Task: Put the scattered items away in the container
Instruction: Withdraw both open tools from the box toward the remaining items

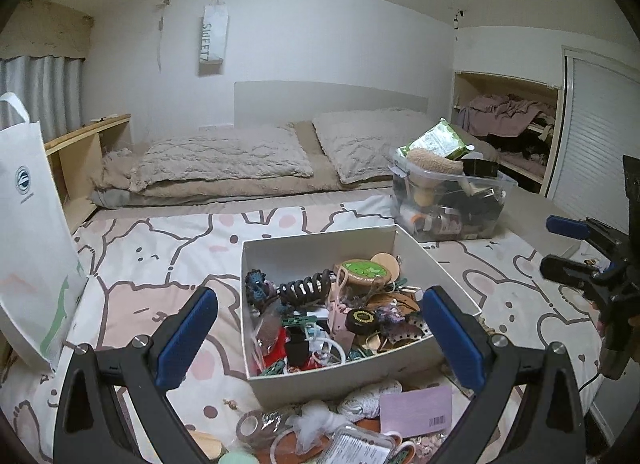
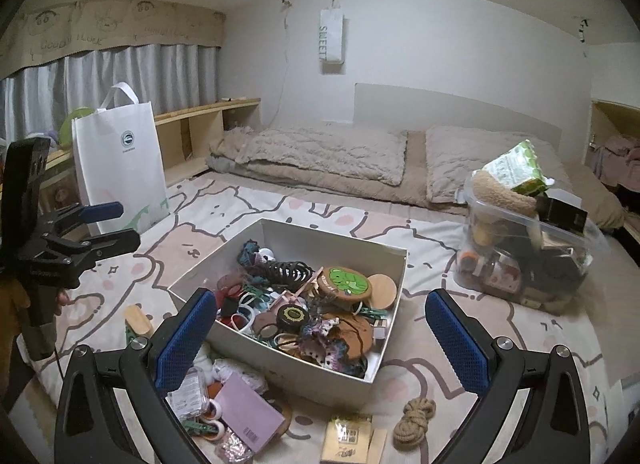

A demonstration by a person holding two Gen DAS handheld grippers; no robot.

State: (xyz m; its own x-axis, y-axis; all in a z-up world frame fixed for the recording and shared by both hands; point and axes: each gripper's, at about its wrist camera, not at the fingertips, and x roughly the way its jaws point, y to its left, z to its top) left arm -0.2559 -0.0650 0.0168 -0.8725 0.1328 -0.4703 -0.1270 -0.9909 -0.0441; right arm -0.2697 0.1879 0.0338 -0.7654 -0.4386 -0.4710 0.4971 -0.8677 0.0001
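Observation:
A white box [image 1: 316, 244] [image 2: 392, 328] on the bed holds several small items: a black hair claw [image 1: 306, 287] [image 2: 290, 270], a green frog coaster [image 1: 362, 269] [image 2: 347, 282], round wooden discs, clips and tape. My left gripper [image 1: 320, 340] is open above the box's near side, nothing between its blue pads. My right gripper [image 2: 320, 338] hangs open over the box's near corner, also empty. Loose items lie in front of the box: a pink card [image 1: 416, 410] [image 2: 250, 416], a rope coil [image 2: 414, 422], a yellow packet [image 2: 346, 440], a clear pack [image 1: 356, 446].
A clear plastic tub [image 1: 452, 200] [image 2: 528, 256] full of things stands to the right of the box. A white tote bag [image 1: 28, 232] [image 2: 120, 160] stands at the left. Pillows lie at the head of the bed. Each view shows the other gripper [image 1: 576, 248] [image 2: 104, 226] off to the side.

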